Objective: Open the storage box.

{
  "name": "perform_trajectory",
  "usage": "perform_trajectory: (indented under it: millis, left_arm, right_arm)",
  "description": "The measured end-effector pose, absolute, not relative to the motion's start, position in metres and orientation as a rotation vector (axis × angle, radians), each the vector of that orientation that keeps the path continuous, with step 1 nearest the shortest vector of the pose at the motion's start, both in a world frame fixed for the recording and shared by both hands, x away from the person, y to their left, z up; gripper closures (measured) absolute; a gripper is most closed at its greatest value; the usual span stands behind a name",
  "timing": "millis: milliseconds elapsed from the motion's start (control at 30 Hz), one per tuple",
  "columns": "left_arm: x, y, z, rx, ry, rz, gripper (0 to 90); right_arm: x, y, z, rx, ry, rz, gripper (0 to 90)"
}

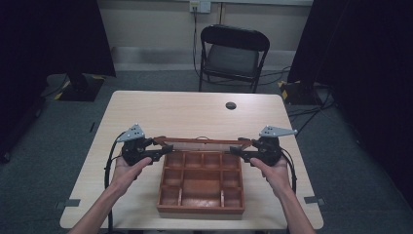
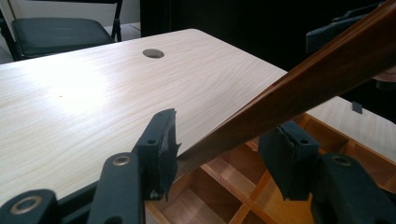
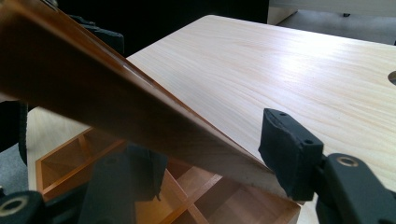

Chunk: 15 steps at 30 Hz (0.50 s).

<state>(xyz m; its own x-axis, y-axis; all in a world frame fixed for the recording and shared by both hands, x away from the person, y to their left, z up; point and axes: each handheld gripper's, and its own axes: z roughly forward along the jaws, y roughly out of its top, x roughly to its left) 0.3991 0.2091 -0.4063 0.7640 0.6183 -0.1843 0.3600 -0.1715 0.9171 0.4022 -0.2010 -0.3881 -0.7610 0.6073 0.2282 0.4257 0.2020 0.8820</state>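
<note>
Box: a wooden divided box sits on the pale bench, near the person's edge, its compartments bare.
Lid: a long brown wooden lid is held level above the box's far side, spanning from one hand to the other.
Left tongs: in the left gripper view the lid's corner runs between the two black pads; one pad touches its end, the other stands off (so not clenched on it).
Right tongs: the right gripper view shows the lid edge between the pads, the far pad against its corner; whether both press, I cannot tell.
High view alone: a black folding chair beyond the bench, and a round cable hole.
</note>
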Motion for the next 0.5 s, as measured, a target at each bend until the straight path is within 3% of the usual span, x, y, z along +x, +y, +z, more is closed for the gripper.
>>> perform_trajectory:
  millis: [500]
  left_arm:
    - [0.415,0.208,-0.417,1.758,0.800,0.251,48.2]
  right_arm:
    - [0.420,-0.201,-0.402,1.055,2.274,1.619,39.5]
